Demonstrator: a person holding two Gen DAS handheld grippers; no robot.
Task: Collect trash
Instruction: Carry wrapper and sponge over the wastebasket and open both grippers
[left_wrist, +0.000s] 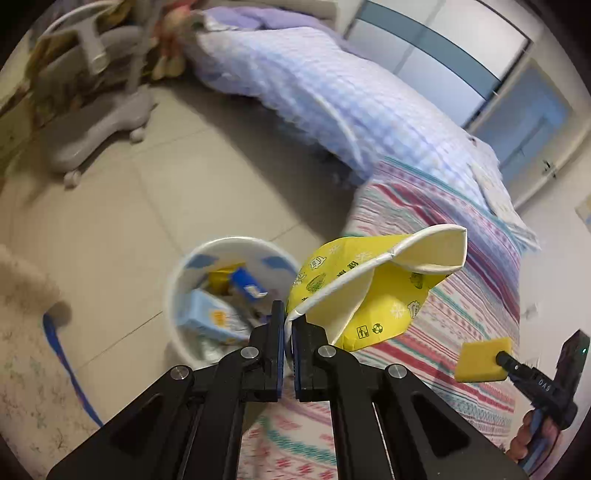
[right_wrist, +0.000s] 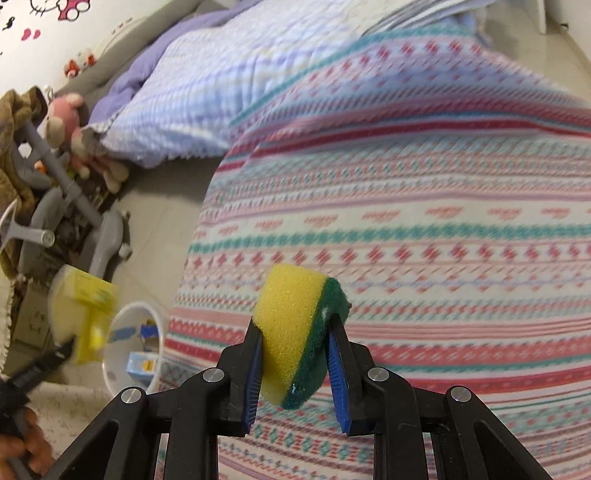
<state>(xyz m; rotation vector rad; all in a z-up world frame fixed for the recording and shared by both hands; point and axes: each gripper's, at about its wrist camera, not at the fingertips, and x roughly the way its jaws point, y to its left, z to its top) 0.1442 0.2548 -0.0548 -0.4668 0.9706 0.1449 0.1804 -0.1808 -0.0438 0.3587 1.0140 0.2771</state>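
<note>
My left gripper (left_wrist: 289, 317) is shut on the rim of a crushed yellow paper cup (left_wrist: 369, 280), which hangs beside and a little right of a white trash bin (left_wrist: 177, 269) on the floor. The bin holds a light blue carton (left_wrist: 208, 317) and other packaging. My right gripper (right_wrist: 295, 328) is shut on a yellow sponge with a green scouring side (right_wrist: 295, 332), above the striped blanket (right_wrist: 424, 229). The right gripper with its sponge (left_wrist: 484, 360) also shows at the lower right of the left wrist view. In the right wrist view the cup (right_wrist: 85, 317) is blurred over the bin (right_wrist: 147, 314).
A bed with a striped blanket (left_wrist: 443, 266) and a lilac checked quilt (left_wrist: 332, 96) fills the right. A grey wheeled chair base (left_wrist: 99, 129) and plush toys (right_wrist: 70, 125) stand on the tiled floor beyond the bin. A floral mat (left_wrist: 33, 387) lies at left.
</note>
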